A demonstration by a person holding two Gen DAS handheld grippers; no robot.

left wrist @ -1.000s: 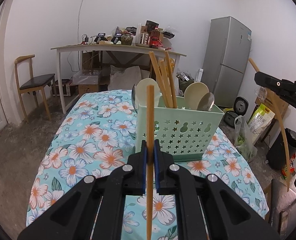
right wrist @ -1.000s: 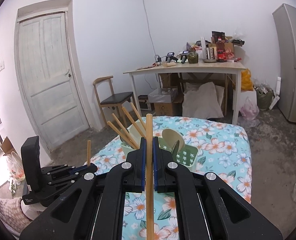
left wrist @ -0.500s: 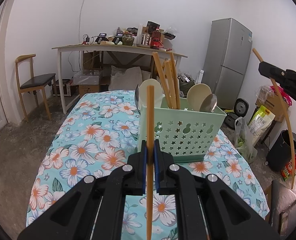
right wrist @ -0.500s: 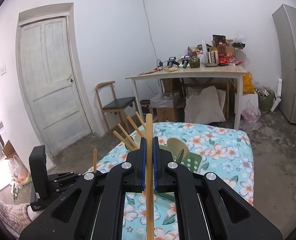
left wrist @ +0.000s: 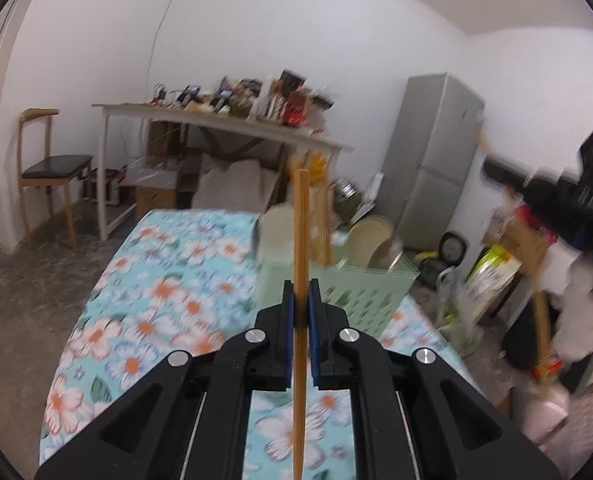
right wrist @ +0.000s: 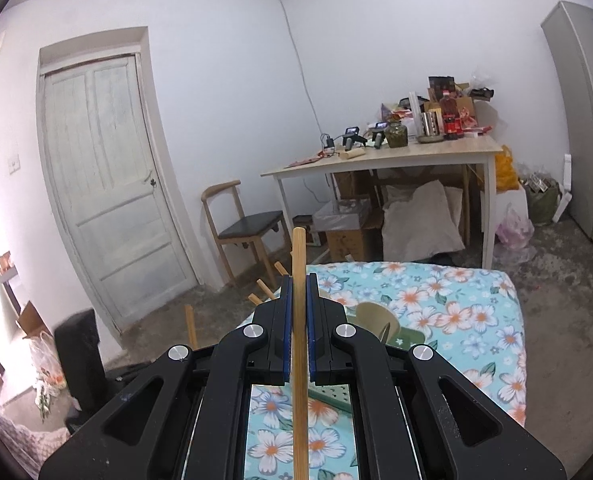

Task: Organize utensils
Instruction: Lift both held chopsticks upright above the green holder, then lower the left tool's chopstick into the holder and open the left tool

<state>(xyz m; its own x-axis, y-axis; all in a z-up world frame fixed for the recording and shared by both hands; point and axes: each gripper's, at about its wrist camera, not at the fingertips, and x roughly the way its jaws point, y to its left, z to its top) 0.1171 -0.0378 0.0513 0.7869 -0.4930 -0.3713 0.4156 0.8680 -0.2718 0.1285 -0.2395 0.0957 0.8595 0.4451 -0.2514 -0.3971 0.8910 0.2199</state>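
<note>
Left wrist view first: my left gripper (left wrist: 301, 304) has its jaws clamped on a wooden chopstick (left wrist: 299, 240), which stands nearly upright with its long axis running from the bottom edge of the picture, where it is cut off, up past the fingertips. Beyond it the green utensil basket (left wrist: 360, 296) sits on the flowered tablecloth (left wrist: 156, 304), with chopsticks and pale spoons standing in it, but that whole view is smeared and I cannot make out the basket's compartments. At the right edge I see my right gripper (left wrist: 512, 178) as a dark blur, its own chopstick (left wrist: 536, 276) slanting steeply downward.

From the right wrist view, the right gripper (right wrist: 299, 300) is likewise closed tight on a second chopstick (right wrist: 298, 280), upright, tip above the fingers, lower end cut off by the frame. My gripper body hides most of the basket (right wrist: 408, 338); only one corner, a spoon bowl (right wrist: 376, 316) and a few chopstick tips (right wrist: 262, 288) show.
</note>
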